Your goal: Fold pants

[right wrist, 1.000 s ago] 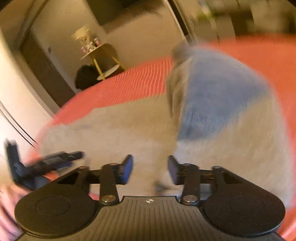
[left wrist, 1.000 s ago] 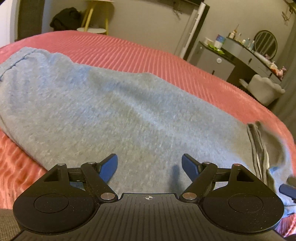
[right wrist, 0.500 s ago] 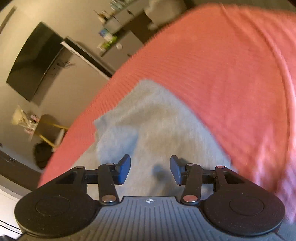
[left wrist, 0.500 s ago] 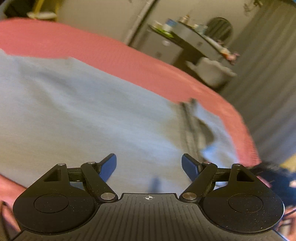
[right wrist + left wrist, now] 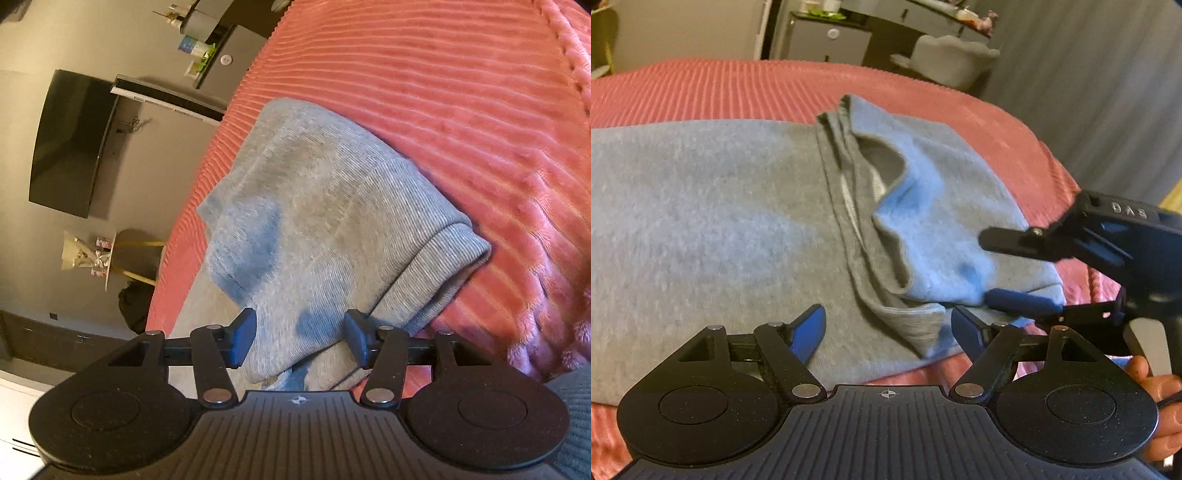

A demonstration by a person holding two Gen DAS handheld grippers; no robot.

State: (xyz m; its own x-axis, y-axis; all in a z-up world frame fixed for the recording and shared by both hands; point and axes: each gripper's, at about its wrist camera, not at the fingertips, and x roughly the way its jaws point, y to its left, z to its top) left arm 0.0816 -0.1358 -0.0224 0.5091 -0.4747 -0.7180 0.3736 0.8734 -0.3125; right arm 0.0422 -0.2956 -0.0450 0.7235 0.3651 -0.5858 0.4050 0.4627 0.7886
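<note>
Grey pants (image 5: 720, 206) lie flat across the pink ribbed bedspread (image 5: 701, 92), with a folded-over end bunched at the right (image 5: 938, 206). My left gripper (image 5: 888, 326) is open just above the pants' near edge, by the fold's corner. My right gripper (image 5: 1008, 271) shows in the left wrist view, open, its jaws straddling the folded end's edge. In the right wrist view the right gripper (image 5: 299, 341) is open with the folded grey cloth (image 5: 325, 221) between its jaws, not pinched.
The bedspread (image 5: 461, 110) stretches wide past the pants. A dresser with small items (image 5: 831, 37) and a grey chair (image 5: 953, 62) stand beyond the bed. A wall TV (image 5: 70, 144) and a yellow-legged side table (image 5: 122, 258) show in the right wrist view.
Both grippers have swung toward the folded end of the pants. The right gripper has come down so the cloth edge sits between its open jaws. Both stay open.
</note>
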